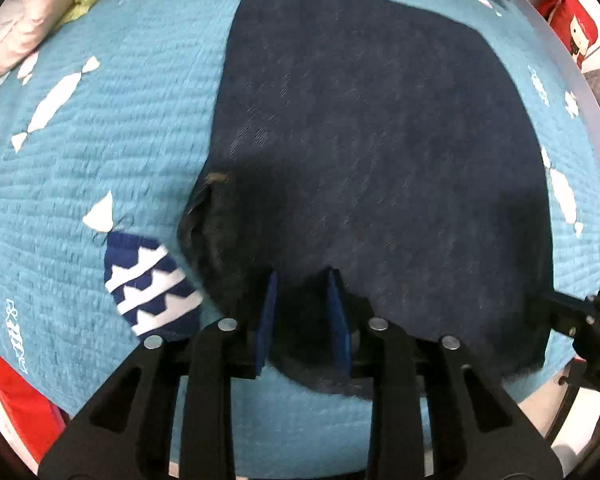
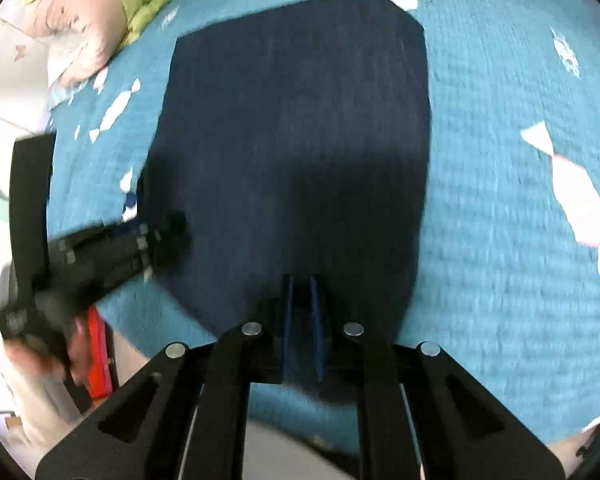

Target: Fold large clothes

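Note:
A dark navy denim garment lies spread flat on a turquoise quilted bedspread. My left gripper stands over the garment's near edge, its blue pads apart, with dark cloth lying between them. In the right wrist view the same garment fills the middle. My right gripper is at the near edge too, its pads a narrow gap apart with cloth between. Each gripper shows in the other's view, the right one at the lower right of the left wrist view and the left one at the left of the right wrist view.
The bedspread carries white fish shapes and a navy-and-white patch. A pink and green pillow lies at the far left corner. A red item stands beyond the bed's right edge. The bed's near edge runs just below both grippers.

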The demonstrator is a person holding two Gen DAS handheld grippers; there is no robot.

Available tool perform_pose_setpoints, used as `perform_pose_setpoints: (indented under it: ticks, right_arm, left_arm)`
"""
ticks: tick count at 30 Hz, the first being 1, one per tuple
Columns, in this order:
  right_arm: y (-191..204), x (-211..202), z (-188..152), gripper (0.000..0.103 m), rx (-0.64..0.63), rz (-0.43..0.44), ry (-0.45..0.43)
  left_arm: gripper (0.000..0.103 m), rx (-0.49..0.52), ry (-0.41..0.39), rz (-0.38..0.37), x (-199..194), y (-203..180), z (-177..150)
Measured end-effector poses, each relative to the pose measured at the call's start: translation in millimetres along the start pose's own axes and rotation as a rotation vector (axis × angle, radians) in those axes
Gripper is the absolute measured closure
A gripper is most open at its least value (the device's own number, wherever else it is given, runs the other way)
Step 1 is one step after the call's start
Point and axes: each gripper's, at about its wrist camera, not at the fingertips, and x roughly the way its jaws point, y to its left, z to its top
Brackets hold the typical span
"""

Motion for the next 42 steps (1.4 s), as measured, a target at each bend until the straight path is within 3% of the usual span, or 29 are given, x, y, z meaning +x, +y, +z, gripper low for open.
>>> perform_pose_setpoints:
  ticks: [4,8,11,13,16,19,21,23,25,26,27,29,30,33,34,37,40,42]
  right_arm:
    - [-14,34,12,0.100,0.051,0.058,0.017]
    - [-7,6,11,0.101,0.050,0.037,0.028]
    - [-6,-5,-2,0.098,0.059,0.036,0.067]
    - [-13,20,-4,0.099,0.061,0.013,0.095]
    - [-25,44,1,0.102,0.107,0.048,0.110]
    - [-16,14,4,0.101,0.083,0.030,0.113]
    - [-5,-18,14,0.098,0.044,0.043,0.039]
    - [-2,-43,37,0.095,0.024,0.016,-0.059]
    - [-13,-41,68,0.095,0.057,-0.017,-0.096]
    - [-20,-29,79,0.095,0.071,-0.044,-0.086]
    - [-27,-6,92,0.101,0.081,-0.070,-0.043]
    - [-35,40,108,0.103,0.101,-0.065,0.040]
    - [-33,40,111,0.103,0.083,-0.066,0.053]
    - [-28,15,119,0.099,0.090,-0.027,0.065]
    - [-26,-2,126,0.099,0.101,0.003,0.027]
    - [-21,-34,151,0.096,0.083,-0.013,-0.081]
    - [-34,-9,183,0.097,0.114,-0.052,-0.021]
    - [-44,36,194,0.103,0.108,-0.102,0.047]
  left_arm:
    - [0.075,0.006,0.004,-0.012,3,5,-2]
    - [0.075,0.030,-0.021,0.046,-14,-8,0]
    - [0.075,0.003,0.001,0.004,-18,-12,-5]
    - [0.075,-0.008,0.031,0.002,-6,-14,-10]
    - [0.074,-0.064,0.047,-0.036,21,-6,-14]
    - [0.074,-0.069,0.041,-0.049,-1,-4,-9]
    - [0.074,-0.066,0.007,-0.068,-20,1,-3]
    - [0.074,-0.066,-0.059,-0.098,-42,3,12]
    - [0.074,-0.069,-0.099,-0.092,-43,7,34]
    - [0.074,-0.085,-0.088,-0.054,-32,10,49]
    - [0.074,-0.104,-0.054,-0.025,-14,15,62]
    - [0.075,-0.144,0.027,-0.042,29,24,73]
    - [0.074,-0.143,0.011,-0.056,34,28,75]
    - [0.074,-0.120,0.013,-0.066,15,26,77]
    - [0.074,-0.130,0.009,-0.075,6,27,80]
    - [0.074,-0.098,-0.061,-0.099,-23,21,99]
    - [0.074,-0.101,-0.114,-0.104,-25,21,136]
    - [0.075,-0.140,-0.055,-0.107,6,15,162]
